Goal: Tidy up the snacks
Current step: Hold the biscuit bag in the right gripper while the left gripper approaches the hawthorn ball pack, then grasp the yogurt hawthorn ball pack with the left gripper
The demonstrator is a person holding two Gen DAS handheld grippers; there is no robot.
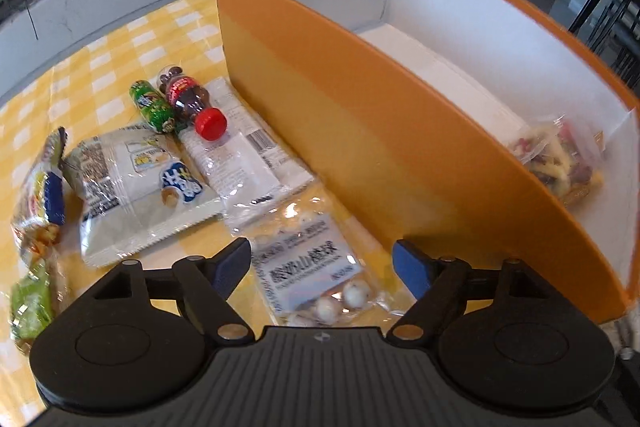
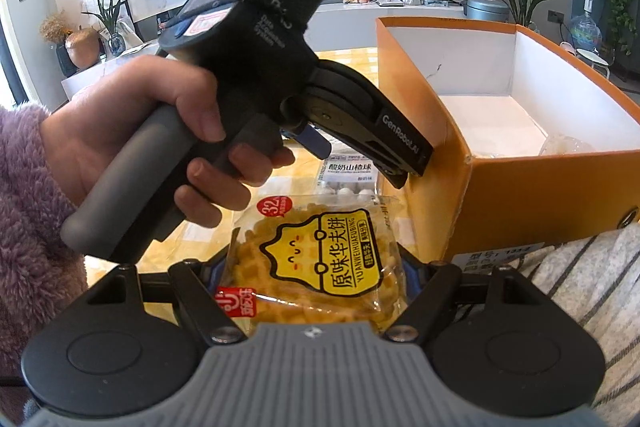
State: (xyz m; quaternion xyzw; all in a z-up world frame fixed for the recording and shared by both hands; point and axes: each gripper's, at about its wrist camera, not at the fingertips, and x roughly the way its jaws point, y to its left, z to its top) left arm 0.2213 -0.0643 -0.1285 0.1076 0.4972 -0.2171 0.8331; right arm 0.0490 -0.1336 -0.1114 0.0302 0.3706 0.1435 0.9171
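Beside the orange box (image 1: 360,131), the left gripper (image 1: 322,269) hangs wide open over a bag of white balls (image 1: 316,275), while the right gripper (image 2: 316,279) squeezes a yellow waffle pack (image 2: 320,259).

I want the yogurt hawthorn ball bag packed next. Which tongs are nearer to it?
Left. The left tongs hang open right over the hawthorn ball bag. The right tongs sit farther back, shut on the waffle packet.

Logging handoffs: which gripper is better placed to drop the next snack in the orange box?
Right. The right gripper already holds the waffle packet beside the orange box; the left gripper is open over the hawthorn-ball bag.
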